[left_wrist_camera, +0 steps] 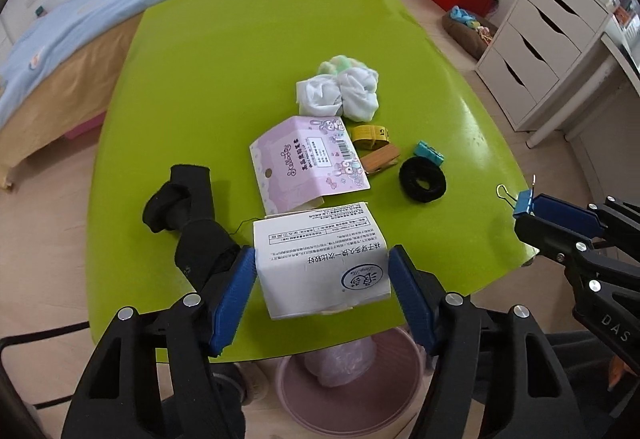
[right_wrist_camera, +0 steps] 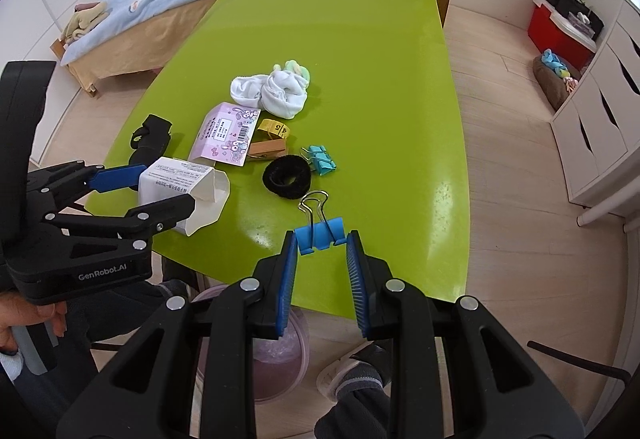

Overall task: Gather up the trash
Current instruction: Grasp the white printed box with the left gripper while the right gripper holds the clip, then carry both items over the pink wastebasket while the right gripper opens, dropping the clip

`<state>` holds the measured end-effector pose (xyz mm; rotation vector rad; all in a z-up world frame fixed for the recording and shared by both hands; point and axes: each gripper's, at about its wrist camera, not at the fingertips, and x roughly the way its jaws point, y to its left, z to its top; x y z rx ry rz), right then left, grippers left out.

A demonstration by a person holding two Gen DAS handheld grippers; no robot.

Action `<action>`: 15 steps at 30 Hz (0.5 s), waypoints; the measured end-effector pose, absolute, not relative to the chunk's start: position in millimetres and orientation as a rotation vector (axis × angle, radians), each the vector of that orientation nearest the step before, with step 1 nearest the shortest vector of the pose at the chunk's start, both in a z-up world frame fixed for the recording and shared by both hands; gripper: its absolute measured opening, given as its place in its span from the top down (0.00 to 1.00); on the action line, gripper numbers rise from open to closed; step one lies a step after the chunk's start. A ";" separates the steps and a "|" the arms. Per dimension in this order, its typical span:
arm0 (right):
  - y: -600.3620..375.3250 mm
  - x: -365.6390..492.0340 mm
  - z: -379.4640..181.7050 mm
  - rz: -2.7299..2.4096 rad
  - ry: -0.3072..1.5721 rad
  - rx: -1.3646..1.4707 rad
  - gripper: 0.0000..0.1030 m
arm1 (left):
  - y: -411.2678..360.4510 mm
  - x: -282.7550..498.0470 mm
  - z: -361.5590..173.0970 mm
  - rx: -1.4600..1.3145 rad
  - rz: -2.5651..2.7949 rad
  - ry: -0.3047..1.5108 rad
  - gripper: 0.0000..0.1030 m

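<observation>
A white printed carton (left_wrist_camera: 320, 259) sits at the near edge of the green table (left_wrist_camera: 240, 59), and my left gripper (left_wrist_camera: 322, 267) is shut on it, a blue pad pressed on each side. From the right wrist view the same carton (right_wrist_camera: 180, 187) shows between the left gripper's (right_wrist_camera: 166, 187) fingers. My right gripper (right_wrist_camera: 321, 239) is shut on a blue binder clip (right_wrist_camera: 320, 235), held over the table's near edge with its wire handles pointing away. A pink bin (left_wrist_camera: 348, 379) holding a crumpled plastic bag stands on the floor below the table's edge.
On the table lie a pink packaging card (left_wrist_camera: 308, 159), balled white socks (left_wrist_camera: 344, 95), a yellow tape measure (left_wrist_camera: 370, 135), a wooden clothespin (left_wrist_camera: 380, 159), a black scrunchie (left_wrist_camera: 422, 179), teal binder clips (left_wrist_camera: 430, 153) and a black sock (left_wrist_camera: 188, 207). A bed stands behind, white drawers to the right.
</observation>
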<state>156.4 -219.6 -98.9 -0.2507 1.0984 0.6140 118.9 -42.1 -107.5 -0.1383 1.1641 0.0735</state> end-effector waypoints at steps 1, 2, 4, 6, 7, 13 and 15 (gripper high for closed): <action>-219.5 156.3 -98.4 0.615 1.098 -0.249 0.76 | -41.9 117.6 -105.7 -0.139 0.071 1.156 0.36; -219.7 155.6 -98.1 0.615 1.095 -0.249 0.76 | -41.7 117.2 -105.1 -0.144 0.067 1.150 0.36; -219.3 154.1 -97.1 0.617 1.092 -0.249 0.76 | -40.0 114.0 -102.7 -0.148 0.055 1.140 0.37; -219.0 152.0 -95.4 0.620 1.088 -0.247 0.76 | -38.5 109.6 -99.2 -0.150 0.044 1.130 0.37; -219.3 151.0 -94.5 0.620 1.087 -0.246 0.76 | -38.0 106.3 -96.3 -0.148 0.038 1.123 0.37; -221.3 134.9 -83.0 0.635 1.059 -0.244 0.76 | -35.0 82.1 -73.3 -0.134 -0.007 1.073 0.37; -222.3 126.6 -76.9 0.642 1.046 -0.246 0.76 | -35.0 73.1 -64.8 -0.132 -0.023 1.055 0.37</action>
